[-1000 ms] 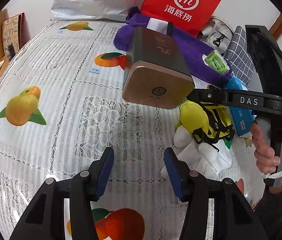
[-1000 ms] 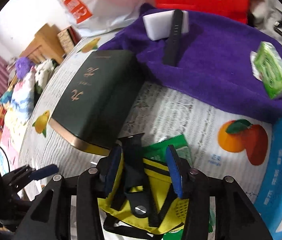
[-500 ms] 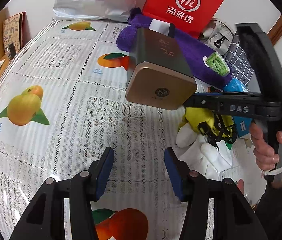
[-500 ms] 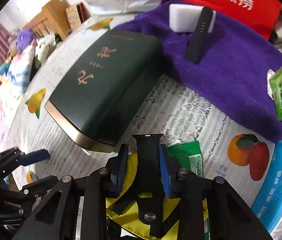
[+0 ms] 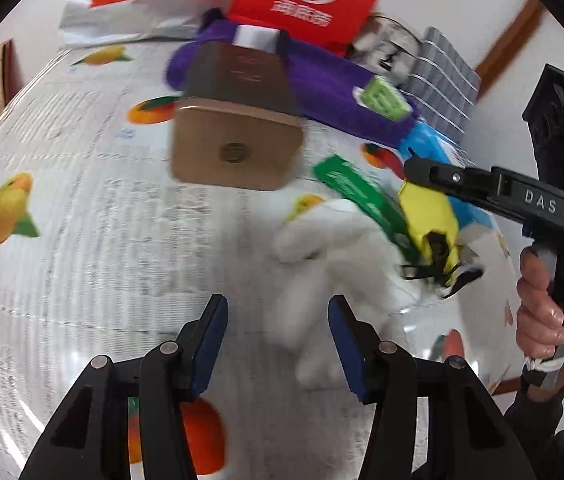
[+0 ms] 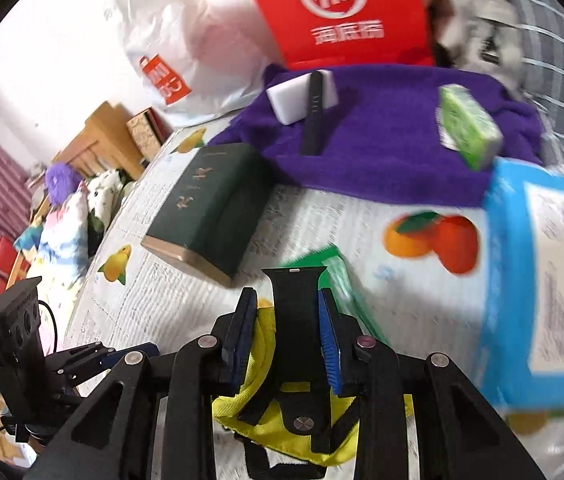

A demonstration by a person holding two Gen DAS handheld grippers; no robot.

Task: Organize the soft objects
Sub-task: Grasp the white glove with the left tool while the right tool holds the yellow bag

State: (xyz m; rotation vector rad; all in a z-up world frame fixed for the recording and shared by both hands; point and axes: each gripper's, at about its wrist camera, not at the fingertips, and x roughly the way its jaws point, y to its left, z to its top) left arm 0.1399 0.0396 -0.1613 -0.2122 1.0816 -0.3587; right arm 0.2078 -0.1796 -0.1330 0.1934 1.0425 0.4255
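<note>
Gripping a small yellow fabric pouch with black webbing straps [image 6: 282,432], the right gripper [image 6: 288,336] had its blue pads clamped on the pouch's black strap tab at lower centre of the right wrist view. The pouch hung clear of the fruit-print lace tablecloth [image 5: 82,240] at right of the left wrist view. It appeared light and limp; the stiffer strap seemed the soundest hold. The left gripper [image 5: 278,344] stood apart, empty, above a white plush toy [image 5: 334,264], seemingly soft and best pinched mid-body.
</note>
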